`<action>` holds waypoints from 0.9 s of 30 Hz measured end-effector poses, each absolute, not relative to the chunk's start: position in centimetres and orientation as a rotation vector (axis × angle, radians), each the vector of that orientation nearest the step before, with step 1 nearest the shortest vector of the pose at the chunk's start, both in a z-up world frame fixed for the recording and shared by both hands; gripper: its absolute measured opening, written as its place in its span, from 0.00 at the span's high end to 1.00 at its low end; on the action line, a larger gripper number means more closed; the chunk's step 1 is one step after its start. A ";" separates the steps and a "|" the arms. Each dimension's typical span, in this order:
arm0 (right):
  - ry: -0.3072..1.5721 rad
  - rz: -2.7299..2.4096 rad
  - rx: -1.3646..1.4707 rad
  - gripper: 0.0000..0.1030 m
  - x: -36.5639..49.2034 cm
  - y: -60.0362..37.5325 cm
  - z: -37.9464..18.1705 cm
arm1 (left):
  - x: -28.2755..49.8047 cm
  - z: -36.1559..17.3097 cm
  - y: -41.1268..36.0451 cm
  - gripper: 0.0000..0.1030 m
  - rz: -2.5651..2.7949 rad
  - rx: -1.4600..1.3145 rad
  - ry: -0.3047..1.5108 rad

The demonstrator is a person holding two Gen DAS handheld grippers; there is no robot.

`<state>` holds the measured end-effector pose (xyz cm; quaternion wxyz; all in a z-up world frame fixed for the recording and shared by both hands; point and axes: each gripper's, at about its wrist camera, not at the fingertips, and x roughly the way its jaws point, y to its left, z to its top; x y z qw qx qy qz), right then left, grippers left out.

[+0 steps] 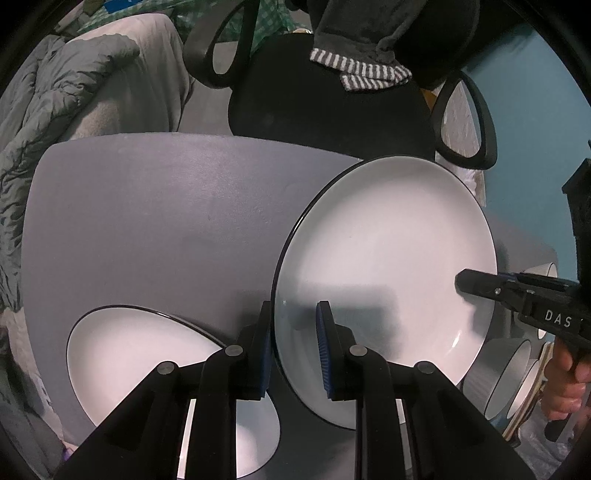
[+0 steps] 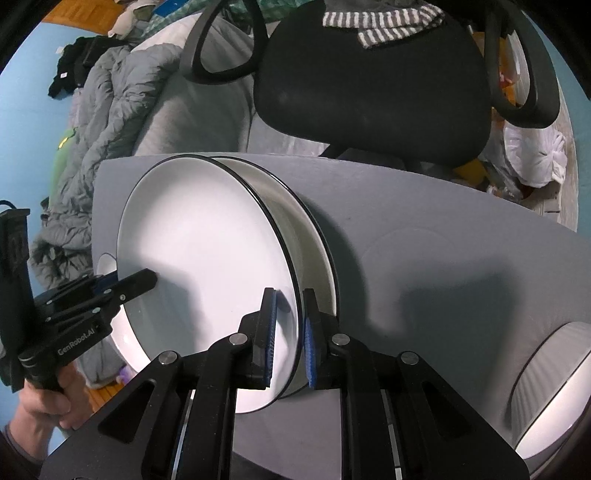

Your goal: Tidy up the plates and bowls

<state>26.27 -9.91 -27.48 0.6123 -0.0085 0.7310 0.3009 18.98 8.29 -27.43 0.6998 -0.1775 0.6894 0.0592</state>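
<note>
We hold a large white plate [image 1: 384, 266] with a thin black rim between our two claws, lifted off the grey desk [image 1: 155, 206] and tilted. In the left wrist view our left claw [image 1: 293, 350] straddles the plate's rim at 6 o'clock, one blue-padded finger on each face, so it is clamped on the plate. The right claw [image 1: 480, 286] reaches in from 3 o'clock, its upper finger lying on the white face; the lower finger is hidden behind the plate.

In the right wrist view the same plate [image 2: 207, 266] fills the left half of the frame. Our right claw [image 2: 288, 332] pinches its rim at 6 o'clock, pads on either side. The left claw [image 2: 136, 282] comes in from 9 o'clock, one finger across the plate's face and the other behind the rim.

A second white plate [image 2: 314, 240] lies on the desk directly under the held one, its edge showing at 1 o'clock of it; in the left view that plate [image 1: 147, 354] sits at 7 o'clock, partly covered by our claw. Ribbed grey bowls [image 1: 509, 373] stand at 4 o'clock near the desk's edge, and one such bowl [image 2: 550, 384] shows at 4 o'clock in the right view. Behind the desk, at 12 o'clock, stands a black office chair [image 2: 369, 92] with a striped cloth [image 2: 384, 22] draped over it.
</note>
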 end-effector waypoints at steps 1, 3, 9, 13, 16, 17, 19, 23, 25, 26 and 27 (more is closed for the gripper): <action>1.689 0.690 -0.024 0.87 26.3 -9.9 -27.6 | 19.0 -27.4 8.2 0.79 0.131 -0.393 1.538; 1.682 0.687 -0.030 0.87 26.5 -9.9 -27.4 | 19.2 -27.4 8.1 0.79 0.125 -0.382 1.540; 1.691 0.662 -0.062 0.84 26.8 -9.7 -27.3 | 19.2 -27.6 7.6 0.79 0.113 -0.368 1.547; 1.708 0.652 -0.077 0.80 26.8 -9.5 -27.2 | 19.2 -27.6 7.6 0.79 0.117 -0.355 1.545; 1.719 0.634 -0.065 0.75 26.7 -9.4 -27.3 | 19.2 -27.4 7.7 0.80 0.116 -0.356 1.533; 1.725 0.627 -0.063 0.72 26.6 -9.4 -27.3 | 19.2 -27.2 7.7 0.79 0.118 -0.354 1.529; 1.743 0.617 -0.051 0.66 26.5 -9.2 -27.2 | 19.2 -27.1 7.8 0.79 0.122 -0.351 1.526; 1.769 0.586 -0.084 0.59 26.4 -8.7 -27.0 | 19.1 -27.2 7.8 0.79 0.122 -0.361 1.533; 1.780 0.573 -0.105 0.57 26.4 -8.3 -27.0 | 19.0 -27.1 7.8 0.79 0.124 -0.365 1.535; 1.784 0.569 -0.116 0.55 26.3 -8.2 -27.0 | 18.9 -27.0 7.7 0.79 0.123 -0.367 1.534; 1.787 0.563 -0.128 0.54 26.3 -8.0 -27.0 | 18.9 -26.9 7.7 0.79 0.125 -0.365 1.532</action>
